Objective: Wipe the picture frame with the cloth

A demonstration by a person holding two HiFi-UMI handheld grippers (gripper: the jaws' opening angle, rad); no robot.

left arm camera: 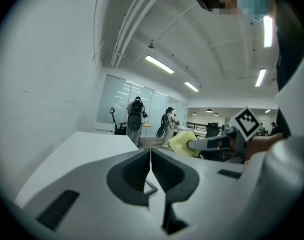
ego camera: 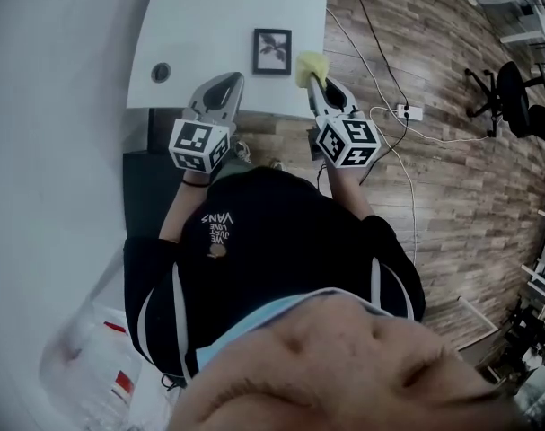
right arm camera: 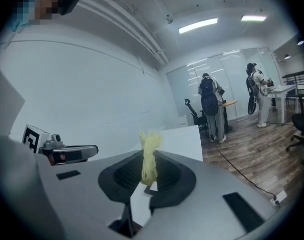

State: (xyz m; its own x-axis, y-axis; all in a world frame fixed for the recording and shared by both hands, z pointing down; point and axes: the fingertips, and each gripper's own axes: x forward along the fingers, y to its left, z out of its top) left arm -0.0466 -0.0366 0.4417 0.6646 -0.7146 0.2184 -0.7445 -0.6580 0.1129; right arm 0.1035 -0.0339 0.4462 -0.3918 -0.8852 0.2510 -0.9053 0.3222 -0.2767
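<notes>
A small black picture frame (ego camera: pixel 272 51) lies flat near the front edge of the white table (ego camera: pixel 209 16). My right gripper (ego camera: pixel 312 81) is shut on a yellow cloth (ego camera: pixel 310 65), held just right of the frame at the table's edge. In the right gripper view the cloth (right arm camera: pixel 148 156) stands pinched between the jaws. My left gripper (ego camera: pixel 229 83) hovers over the table's front edge, left of the frame, its jaws closed with nothing between them (left arm camera: pixel 150 166). In the left gripper view I see the cloth (left arm camera: pixel 181 143) and the right gripper's marker cube (left arm camera: pixel 245 121).
A round grommet hole (ego camera: pixel 161 72) sits in the table at the left. White cables and a power strip (ego camera: pixel 407 112) lie on the wooden floor to the right. An office chair (ego camera: pixel 510 92) stands far right. People stand in the background (right arm camera: pixel 211 106).
</notes>
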